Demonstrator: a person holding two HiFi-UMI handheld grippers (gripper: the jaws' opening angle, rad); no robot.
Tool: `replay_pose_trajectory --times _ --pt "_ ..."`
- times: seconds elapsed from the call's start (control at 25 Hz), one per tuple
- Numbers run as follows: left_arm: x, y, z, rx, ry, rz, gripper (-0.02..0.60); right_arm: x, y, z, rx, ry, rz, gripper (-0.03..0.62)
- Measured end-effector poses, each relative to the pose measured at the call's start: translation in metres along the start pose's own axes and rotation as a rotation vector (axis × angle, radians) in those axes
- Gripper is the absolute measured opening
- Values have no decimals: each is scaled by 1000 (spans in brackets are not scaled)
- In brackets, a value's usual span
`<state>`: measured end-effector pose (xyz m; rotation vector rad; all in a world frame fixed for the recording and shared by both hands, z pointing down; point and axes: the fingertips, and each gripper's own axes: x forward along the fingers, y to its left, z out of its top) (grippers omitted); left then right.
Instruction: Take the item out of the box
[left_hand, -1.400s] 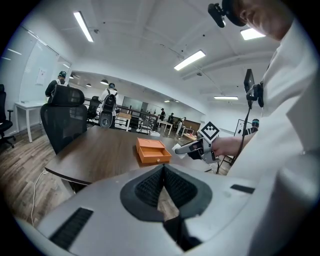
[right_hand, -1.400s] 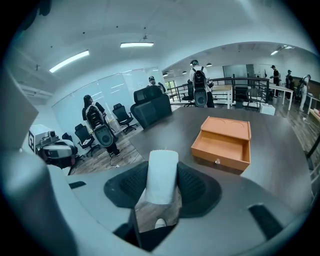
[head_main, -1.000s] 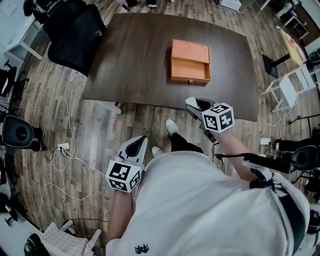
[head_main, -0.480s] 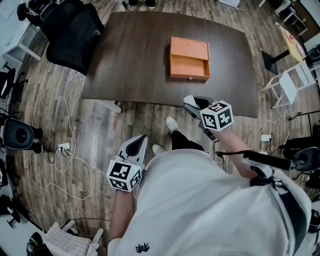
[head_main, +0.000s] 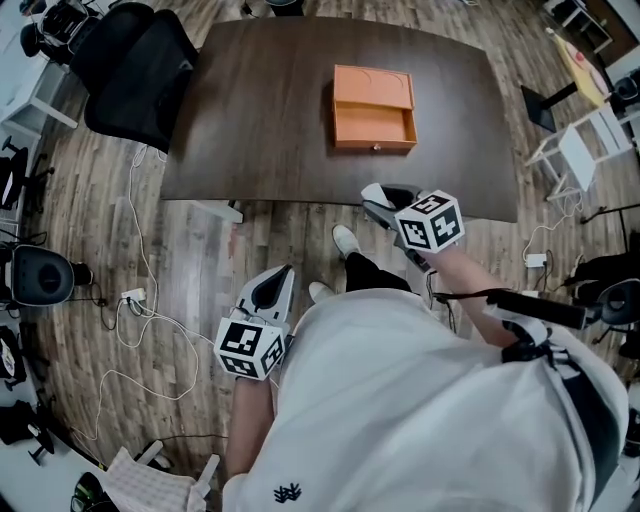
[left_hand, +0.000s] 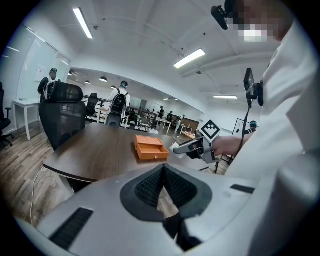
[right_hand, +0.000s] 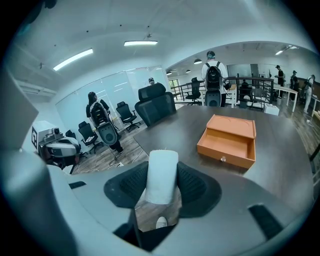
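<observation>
Our right gripper (head_main: 385, 197) clamps the cylinder (right_hand: 162, 175), lifted clear of the open box (head_main: 373, 108); left gripper (head_main: 274, 283) idles, closed and empty.

Open tabletop (head_main: 260, 110) all around orange box (head_main: 373, 108)

The dark brown table (head_main: 270, 110) in front of you stood on a wood-plank floor (head_main: 200, 270) and carried an orange box (head_main: 373, 90). The box sat a little right of the middle, well clear of every edge, with its drawer (head_main: 372, 128) pulled out toward your side. On the floor to your left, a black office chair (head_main: 140, 65) stood just beside the table's far left corner, white cables (head_main: 150, 325) trailed in loops from a power strip (head_main: 131, 297), and a round black device (head_main: 40, 277) sat near that strip.
</observation>
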<state>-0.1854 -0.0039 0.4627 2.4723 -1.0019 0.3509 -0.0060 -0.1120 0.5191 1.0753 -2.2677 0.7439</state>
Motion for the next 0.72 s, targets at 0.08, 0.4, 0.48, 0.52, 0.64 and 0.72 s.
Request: replay_pose_trajectory --times 0.08,0.4,0.48,0.52,0.64,0.72 --pt "2 1 -1 -2 2 -1 9 1 -2 -1 1 2 0 173" --pt "15 -1 4 0 10 -9 11 -1 -13 1 4 3 0 173" --pt "19 1 7 -1 12 -14 11 0 -16 3 9 4 -2 173" --pt "20 2 8 -1 12 -16 11 2 -18 4 11 5 -2 173" --pt "27 6 9 0 15 -21 11 6 -24 6 16 5 -4 173" --pt "31 8 9 2 18 -25 11 9 -28 6 20 5 -6 173"
